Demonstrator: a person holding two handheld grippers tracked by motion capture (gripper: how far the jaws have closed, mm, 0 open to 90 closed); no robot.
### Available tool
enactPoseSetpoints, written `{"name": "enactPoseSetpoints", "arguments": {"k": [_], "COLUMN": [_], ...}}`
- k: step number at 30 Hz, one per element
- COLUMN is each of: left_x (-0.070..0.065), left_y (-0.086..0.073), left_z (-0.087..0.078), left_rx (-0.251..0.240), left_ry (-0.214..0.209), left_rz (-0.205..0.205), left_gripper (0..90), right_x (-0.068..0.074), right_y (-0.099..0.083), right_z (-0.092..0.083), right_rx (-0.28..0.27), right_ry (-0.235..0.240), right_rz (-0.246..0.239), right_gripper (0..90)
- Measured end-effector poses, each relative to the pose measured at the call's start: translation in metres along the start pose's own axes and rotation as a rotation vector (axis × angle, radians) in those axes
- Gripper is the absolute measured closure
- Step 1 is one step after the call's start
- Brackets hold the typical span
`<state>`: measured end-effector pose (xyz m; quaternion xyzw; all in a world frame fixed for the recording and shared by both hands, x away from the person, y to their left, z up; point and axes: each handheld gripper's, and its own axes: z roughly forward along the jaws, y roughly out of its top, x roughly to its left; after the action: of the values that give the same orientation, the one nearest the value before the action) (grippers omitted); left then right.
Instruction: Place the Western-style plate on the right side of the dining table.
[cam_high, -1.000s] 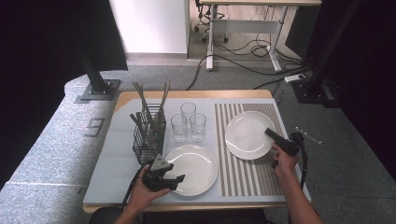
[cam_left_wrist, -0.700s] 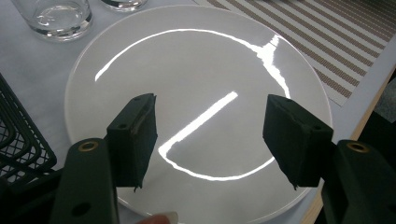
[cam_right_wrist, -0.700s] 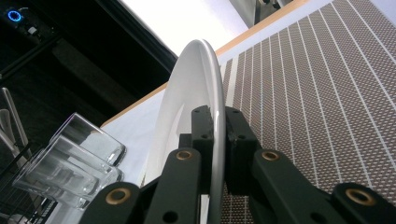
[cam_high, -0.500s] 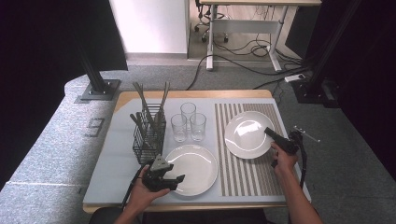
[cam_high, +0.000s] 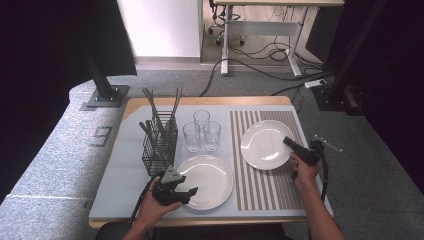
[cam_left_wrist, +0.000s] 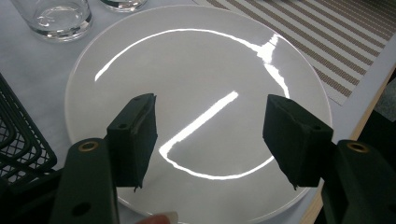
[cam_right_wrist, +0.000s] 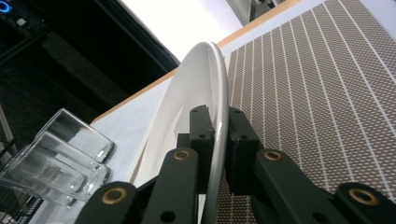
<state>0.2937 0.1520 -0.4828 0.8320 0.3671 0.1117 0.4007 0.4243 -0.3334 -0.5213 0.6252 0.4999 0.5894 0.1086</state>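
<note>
- White plate (cam_right_wrist: 205, 79), near the table's (cam_high: 260, 101) right edge on the striped mat (cam_high: 260, 187), has its rim clamped by the right gripper (cam_right_wrist: 217, 119).
- Left gripper (cam_left_wrist: 208, 135) hangs with jaws apart over the second plate (cam_left_wrist: 196, 60) by the front edge.

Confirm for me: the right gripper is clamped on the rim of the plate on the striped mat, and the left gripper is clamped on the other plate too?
Not quite. The left gripper is open above the near plate, as the left gripper view shows. The right gripper does clamp its plate.
</note>
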Motion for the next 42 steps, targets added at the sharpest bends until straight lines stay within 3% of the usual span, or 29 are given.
{"name": "enactPoseSetpoints", "arguments": {"k": [42], "left_x": [-0.001], "left_y": [0.0], "left_z": [0.0], "left_rx": [0.005], "left_ry": [0.001], "left_rz": [0.005], "left_gripper": [35.2], "right_x": [-0.013], "right_y": [-0.002], "right_z": [0.002], "right_rx": [0.05], "right_ry": [-0.076], "right_rz": [-0.006], "right_gripper": [78.4]}}
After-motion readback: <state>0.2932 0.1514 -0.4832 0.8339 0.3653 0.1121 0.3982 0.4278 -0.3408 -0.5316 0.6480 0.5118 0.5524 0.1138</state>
